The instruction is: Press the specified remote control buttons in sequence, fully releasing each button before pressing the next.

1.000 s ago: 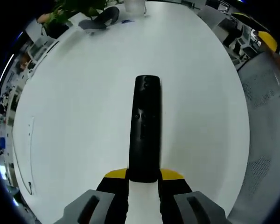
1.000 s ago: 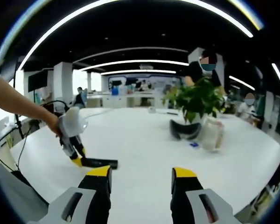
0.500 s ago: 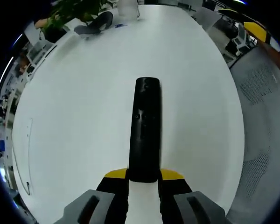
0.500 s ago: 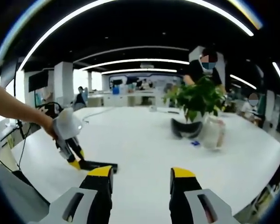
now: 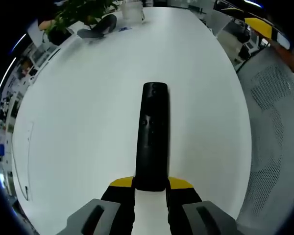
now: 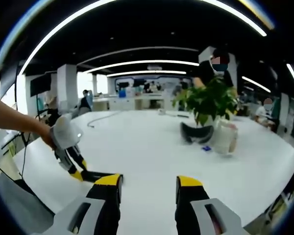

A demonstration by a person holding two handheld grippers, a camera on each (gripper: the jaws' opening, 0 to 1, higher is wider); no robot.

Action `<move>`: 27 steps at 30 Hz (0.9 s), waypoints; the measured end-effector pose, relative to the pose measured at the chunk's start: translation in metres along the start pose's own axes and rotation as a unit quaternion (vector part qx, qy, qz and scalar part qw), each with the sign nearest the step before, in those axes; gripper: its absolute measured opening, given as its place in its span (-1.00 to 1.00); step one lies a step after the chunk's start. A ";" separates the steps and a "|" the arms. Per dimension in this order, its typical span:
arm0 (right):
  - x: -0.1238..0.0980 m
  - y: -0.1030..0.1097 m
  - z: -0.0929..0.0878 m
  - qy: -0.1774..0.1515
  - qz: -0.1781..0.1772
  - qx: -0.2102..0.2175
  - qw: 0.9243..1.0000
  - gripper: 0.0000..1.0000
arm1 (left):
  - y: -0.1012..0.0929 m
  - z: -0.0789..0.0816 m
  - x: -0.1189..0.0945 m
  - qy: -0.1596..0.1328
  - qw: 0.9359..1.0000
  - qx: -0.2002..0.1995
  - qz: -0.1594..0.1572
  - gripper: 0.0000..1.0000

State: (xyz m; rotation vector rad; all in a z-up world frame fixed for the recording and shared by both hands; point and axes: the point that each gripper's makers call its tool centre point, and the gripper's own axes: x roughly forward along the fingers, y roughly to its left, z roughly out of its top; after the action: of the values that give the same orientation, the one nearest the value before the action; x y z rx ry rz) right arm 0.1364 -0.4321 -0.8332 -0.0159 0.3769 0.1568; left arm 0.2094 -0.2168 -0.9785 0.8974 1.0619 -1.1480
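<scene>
A long black remote control (image 5: 152,137) lies lengthwise on the white table (image 5: 78,122), its near end clamped between the yellow-tipped jaws of my left gripper (image 5: 150,184). Small buttons show along its top face. In the right gripper view the same remote (image 6: 99,175) lies flat at the lower left, held by the left gripper (image 6: 78,172) in a person's hand. My right gripper (image 6: 148,182) hovers above the table with its jaws apart and nothing between them, to the right of the remote.
A potted green plant (image 6: 209,104), a dark headset-like object (image 6: 196,133) and a white container (image 6: 226,138) stand at the far side of the table (image 6: 152,147). A grey mesh chair (image 5: 277,127) sits beside the table edge. People stand in the office behind.
Both views drifted slightly. In the right gripper view the left gripper and remote sit lower and nearer my right jaws than before. The left grip on the remote is unchanged.
</scene>
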 end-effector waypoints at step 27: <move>0.000 0.003 -0.007 0.023 0.005 0.003 1.000 -0.57 | -0.046 0.000 -0.002 -0.025 1.000 0.000 0.000 -0.54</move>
State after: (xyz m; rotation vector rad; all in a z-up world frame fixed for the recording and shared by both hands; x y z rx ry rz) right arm 0.1333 -0.4297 -0.8394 -0.0113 0.4235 0.1647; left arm 0.1643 -0.2252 -0.9780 0.8641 1.0227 -1.1646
